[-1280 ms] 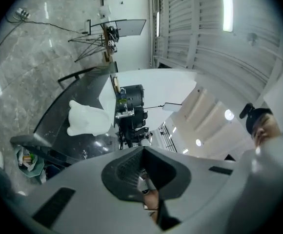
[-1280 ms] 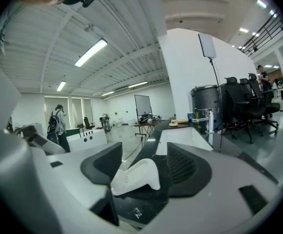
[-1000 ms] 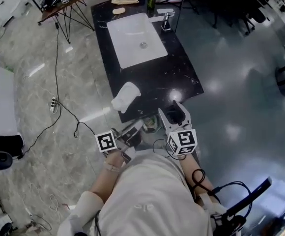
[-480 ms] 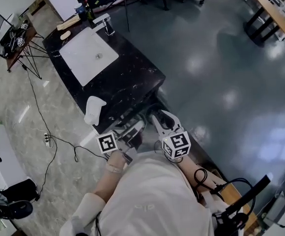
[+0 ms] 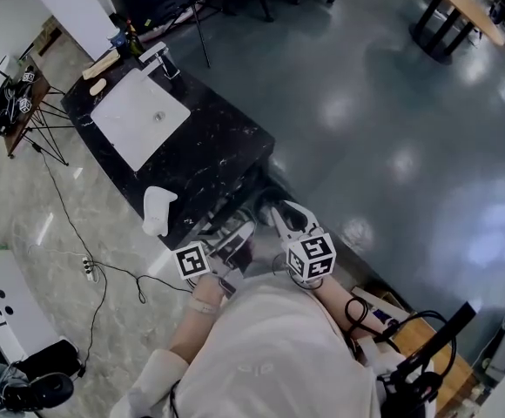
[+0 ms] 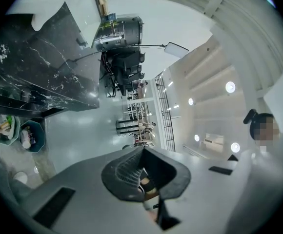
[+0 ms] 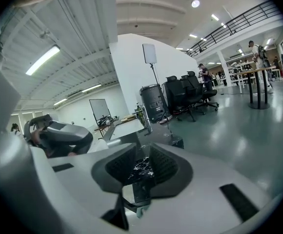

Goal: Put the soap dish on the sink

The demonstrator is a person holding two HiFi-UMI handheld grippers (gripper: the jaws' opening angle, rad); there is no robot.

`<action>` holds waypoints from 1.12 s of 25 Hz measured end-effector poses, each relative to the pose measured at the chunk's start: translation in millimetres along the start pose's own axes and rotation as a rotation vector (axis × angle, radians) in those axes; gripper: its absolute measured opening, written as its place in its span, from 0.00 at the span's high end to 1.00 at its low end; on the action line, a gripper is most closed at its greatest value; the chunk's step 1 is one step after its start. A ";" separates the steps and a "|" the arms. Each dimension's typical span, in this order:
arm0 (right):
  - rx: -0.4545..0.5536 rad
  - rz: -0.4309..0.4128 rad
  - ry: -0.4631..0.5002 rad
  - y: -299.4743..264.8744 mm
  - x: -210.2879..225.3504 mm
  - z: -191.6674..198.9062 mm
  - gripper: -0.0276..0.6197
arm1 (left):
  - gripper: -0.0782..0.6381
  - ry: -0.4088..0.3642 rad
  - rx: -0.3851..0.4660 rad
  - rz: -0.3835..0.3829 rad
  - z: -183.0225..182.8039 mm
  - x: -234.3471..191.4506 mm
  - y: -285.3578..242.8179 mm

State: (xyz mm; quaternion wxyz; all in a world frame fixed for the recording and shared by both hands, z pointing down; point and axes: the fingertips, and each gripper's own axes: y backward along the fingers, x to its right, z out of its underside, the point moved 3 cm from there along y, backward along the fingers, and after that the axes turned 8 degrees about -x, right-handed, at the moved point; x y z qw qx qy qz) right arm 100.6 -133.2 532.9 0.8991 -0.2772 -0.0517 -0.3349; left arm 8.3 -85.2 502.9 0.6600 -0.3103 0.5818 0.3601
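The white sink (image 5: 139, 116) is set in a black marble counter (image 5: 218, 155) at the upper left of the head view, far from both grippers. A small tan oval (image 5: 97, 85), perhaps the soap dish, lies at the counter's far corner beside a tan board (image 5: 103, 62). My left gripper (image 5: 245, 226) is low in the frame, beyond the counter's near end, with its pads (image 6: 131, 167) together and nothing held. My right gripper (image 5: 276, 209) is beside it. Its jaws are closing, and only a thin slit remains between the pads (image 7: 163, 167), with nothing in it.
A crumpled white cloth (image 5: 155, 209) lies at the counter's near edge. A faucet (image 5: 161, 57) and bottles (image 5: 129, 37) stand behind the sink. Two small bins (image 6: 14, 130) sit under the counter. A cable (image 5: 87, 233) trails on the floor to the left, and office chairs (image 7: 190, 94) stand further off.
The head view has swung, so the counter now sits further up and left. Both grippers moved with the person. The right jaws went from wide apart to nearly together.
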 end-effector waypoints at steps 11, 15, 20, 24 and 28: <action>-0.003 0.028 -0.008 -3.6 6.9 1.3 0.83 | 0.88 -0.018 -0.019 -0.030 -2.9 -6.2 6.0; -0.004 0.012 -0.025 -3.7 5.7 1.4 0.83 | 0.88 -0.027 -0.013 -0.036 -3.3 -6.7 10.0; -0.014 -0.009 -0.021 -7.2 3.4 1.9 0.83 | 0.88 -0.026 0.006 -0.033 -3.1 -6.4 12.1; -0.023 -0.029 -0.020 -10.6 0.8 2.0 0.83 | 0.88 -0.023 0.020 -0.035 -3.0 -7.6 14.5; -0.033 -0.034 -0.013 -13.4 -2.5 2.1 0.83 | 0.88 -0.014 0.028 -0.040 -5.6 -8.3 17.9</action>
